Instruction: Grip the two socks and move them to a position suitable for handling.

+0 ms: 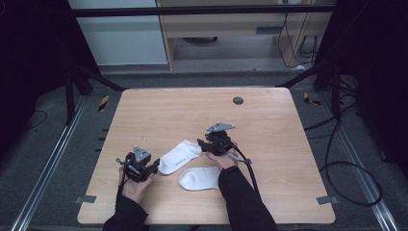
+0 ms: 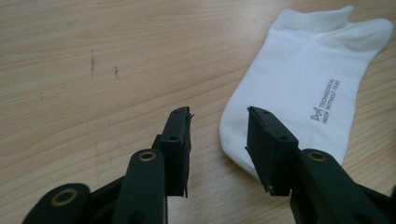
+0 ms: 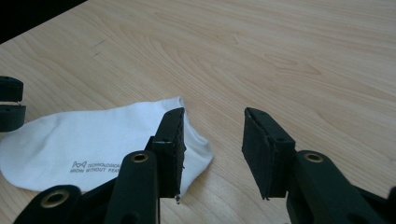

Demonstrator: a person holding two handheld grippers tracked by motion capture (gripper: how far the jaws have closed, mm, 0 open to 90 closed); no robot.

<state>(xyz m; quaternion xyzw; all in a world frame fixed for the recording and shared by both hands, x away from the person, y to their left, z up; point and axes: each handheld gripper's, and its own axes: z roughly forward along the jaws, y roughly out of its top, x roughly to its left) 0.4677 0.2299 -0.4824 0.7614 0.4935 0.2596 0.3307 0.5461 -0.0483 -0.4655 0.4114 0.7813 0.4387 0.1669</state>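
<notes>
Two white socks lie near the table's front. The upper sock point(image 1: 180, 156) lies slantwise between the grippers; the lower sock point(image 1: 199, 178) rests close to the right forearm. My left gripper point(image 1: 155, 167) stands open at the slanted sock's lower-left end. In the left gripper view the sock point(image 2: 303, 79), with small grey print, lies just ahead of the open left gripper point(image 2: 218, 114). My right gripper point(image 1: 201, 144) is open at the sock's upper-right end. In the right gripper view the open right gripper point(image 3: 214, 114) has its left jaw over the sock point(image 3: 93, 140) edge.
The wooden table point(image 1: 192, 106) has a dark round grommet point(image 1: 237, 100) near its far edge. Metal brackets point(image 1: 325, 199) sit at the front corners. Cables point(image 1: 351, 163) trail on the floor to the right. The left gripper's jaw tips point(image 3: 9, 105) show past the sock.
</notes>
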